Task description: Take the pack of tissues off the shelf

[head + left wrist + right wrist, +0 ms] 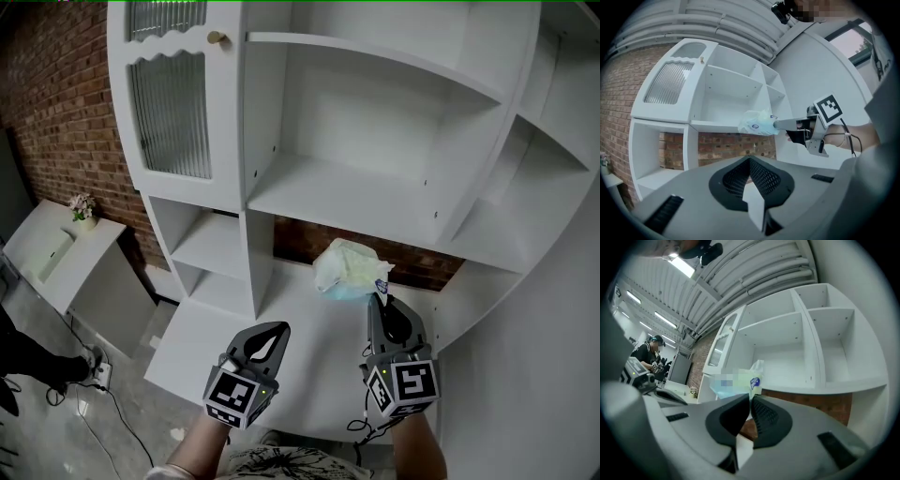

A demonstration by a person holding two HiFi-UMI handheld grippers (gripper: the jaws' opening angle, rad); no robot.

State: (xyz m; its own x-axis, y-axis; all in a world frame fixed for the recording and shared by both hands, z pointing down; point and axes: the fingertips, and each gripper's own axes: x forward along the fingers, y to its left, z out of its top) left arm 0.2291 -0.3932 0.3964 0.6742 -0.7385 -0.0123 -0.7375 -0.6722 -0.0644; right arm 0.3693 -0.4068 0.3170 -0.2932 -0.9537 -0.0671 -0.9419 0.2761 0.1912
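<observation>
Pinch of my right claw (377, 298) is closed on the near edge of the pack of tissues (347, 270). I think I hold it there because the soft wrapper gives only this thin rim to catch. The pack hangs in the air before the white shelf (328, 202) and seems to touch no board, so I judge it is already off. My left claw (278, 328) has its tips together on nothing. It stays low and apart from the pack, so the way out is free.
</observation>
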